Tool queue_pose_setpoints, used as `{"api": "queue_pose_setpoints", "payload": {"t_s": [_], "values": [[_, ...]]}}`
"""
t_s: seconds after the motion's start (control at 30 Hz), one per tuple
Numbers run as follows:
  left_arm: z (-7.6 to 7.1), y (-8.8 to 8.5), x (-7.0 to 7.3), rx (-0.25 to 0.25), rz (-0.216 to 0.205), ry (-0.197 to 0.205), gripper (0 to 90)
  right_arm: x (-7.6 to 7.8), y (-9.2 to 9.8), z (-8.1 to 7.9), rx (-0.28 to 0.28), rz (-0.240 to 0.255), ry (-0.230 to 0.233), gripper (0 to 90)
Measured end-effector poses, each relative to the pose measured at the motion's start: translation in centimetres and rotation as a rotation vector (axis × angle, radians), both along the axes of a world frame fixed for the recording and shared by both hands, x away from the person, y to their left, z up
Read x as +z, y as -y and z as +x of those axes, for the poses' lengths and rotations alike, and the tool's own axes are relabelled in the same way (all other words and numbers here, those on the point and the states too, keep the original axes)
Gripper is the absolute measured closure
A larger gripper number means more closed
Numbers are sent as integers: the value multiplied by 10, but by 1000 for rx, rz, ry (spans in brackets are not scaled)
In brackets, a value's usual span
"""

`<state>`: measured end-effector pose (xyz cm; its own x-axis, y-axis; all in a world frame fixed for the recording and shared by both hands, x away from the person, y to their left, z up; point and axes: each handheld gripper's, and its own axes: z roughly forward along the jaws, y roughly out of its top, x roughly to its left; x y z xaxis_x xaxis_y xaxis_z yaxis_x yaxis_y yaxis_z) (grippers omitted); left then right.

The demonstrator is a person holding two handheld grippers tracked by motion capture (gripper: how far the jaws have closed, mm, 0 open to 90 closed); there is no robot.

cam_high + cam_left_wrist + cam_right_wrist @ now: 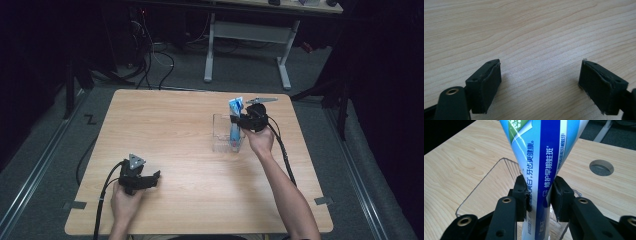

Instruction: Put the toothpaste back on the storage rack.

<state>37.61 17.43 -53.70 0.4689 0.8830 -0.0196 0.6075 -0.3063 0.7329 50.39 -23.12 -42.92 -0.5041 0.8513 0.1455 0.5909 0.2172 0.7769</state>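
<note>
Your left gripper [150, 178] rests low near the table's front edge, jaws spread wide and empty. Your right gripper [239, 121] reaches forward on an outstretched forearm, jaws pressing something between them.

**Background clutter, relative to the wooden table**

Wooden table [165, 130]: light grain top, round cable hole [601, 167] cut near its far edge. Grey carpet floor [250, 75] surrounds the table. Second desk with white legs [285, 55] stands beyond the table's far edge, well apart. Black cables [150, 60] lie on the floor past the far-left corner. Metal floor rail [35, 175] runs along the table's left side. Tape marks [75, 205] sit by both near corners.
</note>
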Motion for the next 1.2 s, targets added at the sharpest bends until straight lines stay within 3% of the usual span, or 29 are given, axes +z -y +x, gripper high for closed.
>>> {"api": "queue_pose_setpoints", "payload": {"t_s": [0.2,0.37,0.87,1.2], "values": [[0,0,0,0,3,1,187,-1,0,0,-4,-18,13,647],[0,0,0,0,3,1,187,-3,-1,-3,-19,-41,24,557],[0,0,0,0,2,1,187,8,8,-14,-1,-28,46,461],[0,0,0,0,3,1,187,19,16,-24,-2,-9,87,463]]}}
